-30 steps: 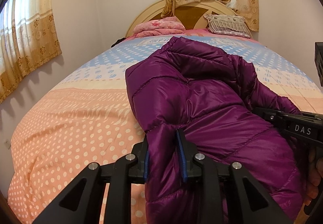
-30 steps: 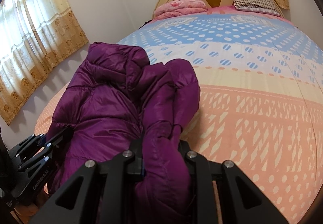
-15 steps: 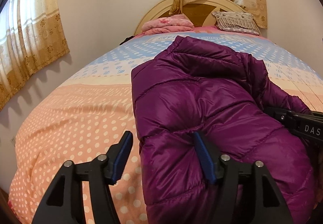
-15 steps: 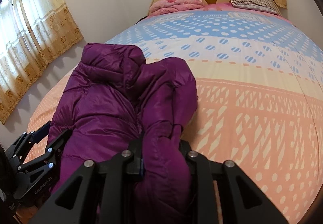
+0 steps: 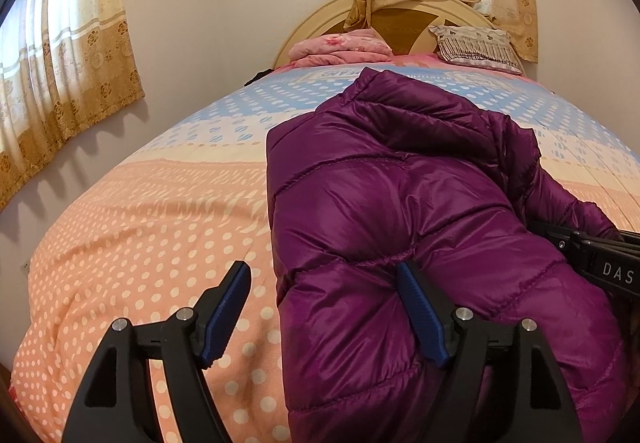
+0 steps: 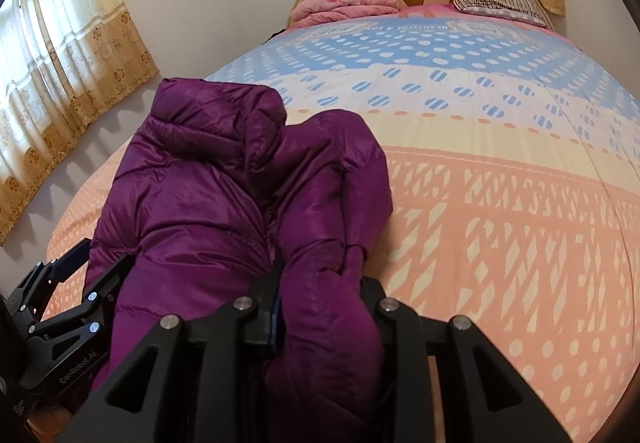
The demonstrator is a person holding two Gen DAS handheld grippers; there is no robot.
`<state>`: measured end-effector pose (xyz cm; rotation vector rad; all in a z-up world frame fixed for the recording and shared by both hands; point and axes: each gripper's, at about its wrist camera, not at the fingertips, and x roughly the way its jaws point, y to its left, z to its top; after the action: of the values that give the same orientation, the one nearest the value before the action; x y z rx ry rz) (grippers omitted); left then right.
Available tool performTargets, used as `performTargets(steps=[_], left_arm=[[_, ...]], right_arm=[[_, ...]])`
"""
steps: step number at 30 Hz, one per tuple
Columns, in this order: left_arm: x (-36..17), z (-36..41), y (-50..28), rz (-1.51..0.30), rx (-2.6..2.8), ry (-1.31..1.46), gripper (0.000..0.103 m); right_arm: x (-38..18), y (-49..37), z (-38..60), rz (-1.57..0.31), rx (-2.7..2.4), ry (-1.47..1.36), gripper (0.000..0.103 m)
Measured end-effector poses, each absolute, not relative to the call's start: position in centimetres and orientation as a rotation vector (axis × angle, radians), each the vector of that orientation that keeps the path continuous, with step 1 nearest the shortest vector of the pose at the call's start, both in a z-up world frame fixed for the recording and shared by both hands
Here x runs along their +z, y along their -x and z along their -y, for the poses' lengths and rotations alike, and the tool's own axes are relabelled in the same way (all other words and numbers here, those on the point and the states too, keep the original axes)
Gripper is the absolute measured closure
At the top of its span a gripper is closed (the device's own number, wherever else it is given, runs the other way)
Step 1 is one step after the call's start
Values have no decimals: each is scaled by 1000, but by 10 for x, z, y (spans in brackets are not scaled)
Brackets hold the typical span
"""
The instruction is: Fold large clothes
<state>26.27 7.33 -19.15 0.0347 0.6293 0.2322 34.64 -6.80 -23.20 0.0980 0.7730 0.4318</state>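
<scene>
Lying on one bed point(image 5: 140, 227): one purple jacket point(image 5: 400, 203), two grippers.

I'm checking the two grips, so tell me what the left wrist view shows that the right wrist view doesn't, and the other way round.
Only the left wrist view shows the left gripper from behind, jaws spread wide, one finger on the purple jacket, the other over the bedspread.

Only the right wrist view shows the right gripper from behind, clamped on a bunched fold of jacket.

Both show the jacket on the bed, pink bedding and a pillow by the headboard.
</scene>
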Motion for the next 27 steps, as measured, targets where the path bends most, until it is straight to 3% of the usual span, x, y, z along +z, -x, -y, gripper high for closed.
performTargets(steps=[11, 14, 16, 27], left_arm=[[-185, -74, -264, -654, 235, -55, 25], [-162, -74, -245, -628, 251, -55, 25], [-140, -76, -222, -576, 250, -38, 25], [-34, -65, -90, -348, 254, -41, 23]], right_arm=[[-227, -347, 65, -795, 380, -44, 63], [-210, -333, 76, -779, 384, -111, 50], [-191, -311, 82, -728, 368, -104, 36], [-95, -170, 118, -463, 326, -87, 20]])
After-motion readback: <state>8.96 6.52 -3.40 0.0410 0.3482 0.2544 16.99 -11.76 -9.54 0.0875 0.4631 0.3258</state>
